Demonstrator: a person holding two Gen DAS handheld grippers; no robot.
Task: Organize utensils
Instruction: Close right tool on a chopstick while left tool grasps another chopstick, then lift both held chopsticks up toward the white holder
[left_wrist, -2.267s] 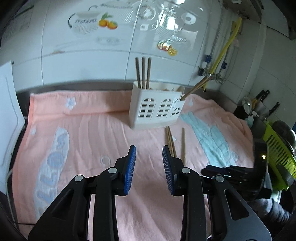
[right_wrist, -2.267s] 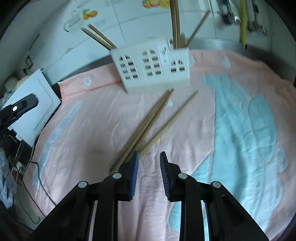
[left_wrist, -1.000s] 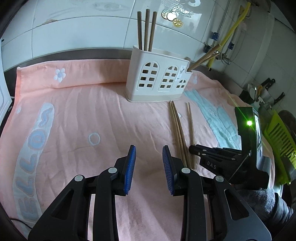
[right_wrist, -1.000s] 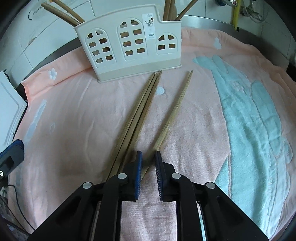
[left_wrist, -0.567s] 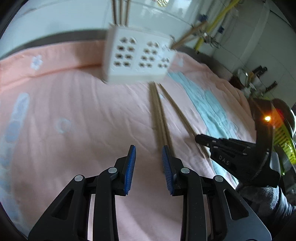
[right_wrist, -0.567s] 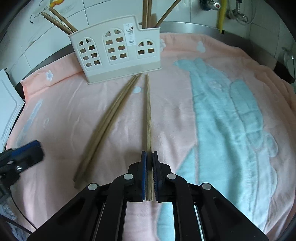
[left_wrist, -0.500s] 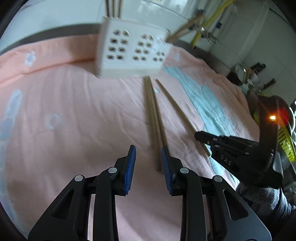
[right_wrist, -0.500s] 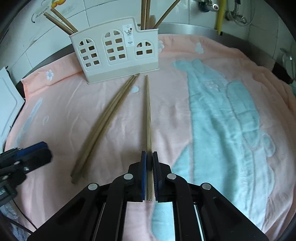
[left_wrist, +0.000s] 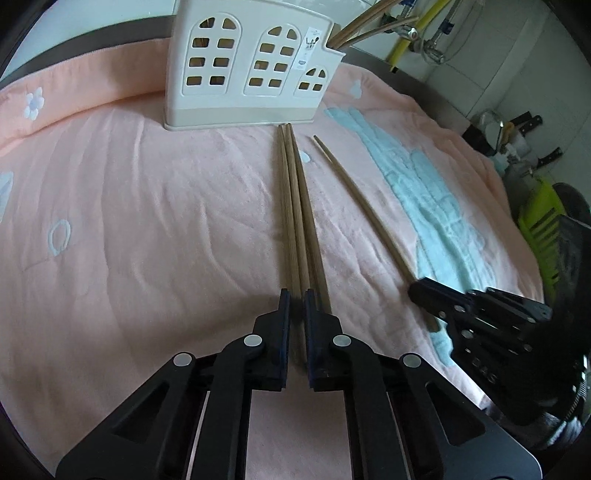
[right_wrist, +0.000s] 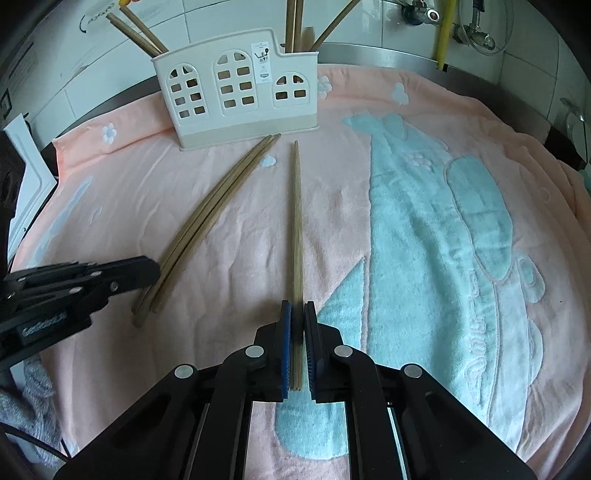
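Note:
A loose bundle of three wooden chopsticks (left_wrist: 295, 206) lies on the pink towel (left_wrist: 147, 221), pointing at the white house-shaped utensil holder (left_wrist: 251, 66). My left gripper (left_wrist: 296, 295) is low over the bundle's near end. Its jaws are closing with at least one chopstick pinched between the pads, and the rightmost stick runs outside the right finger. My right gripper (right_wrist: 297, 306) is shut on the near end of a single chopstick (right_wrist: 296, 221), which lies flat on the towel (right_wrist: 369, 155) toward the holder (right_wrist: 236, 96). The holder has several chopsticks standing in it.
A tiled wall with taps (right_wrist: 424, 14) and a yellow pipe (left_wrist: 402, 33) rises behind the holder. A green basket (left_wrist: 539, 221) and knives (left_wrist: 528, 122) stand at the far right. A white board (right_wrist: 26, 184) leans at the left. A grey sleeve shows by the left gripper (right_wrist: 155, 271).
My left gripper came down and forward onto the bundle's near end, and its jaws narrowed around a chopstick. My right gripper closed on the single chopstick and swung it straight.

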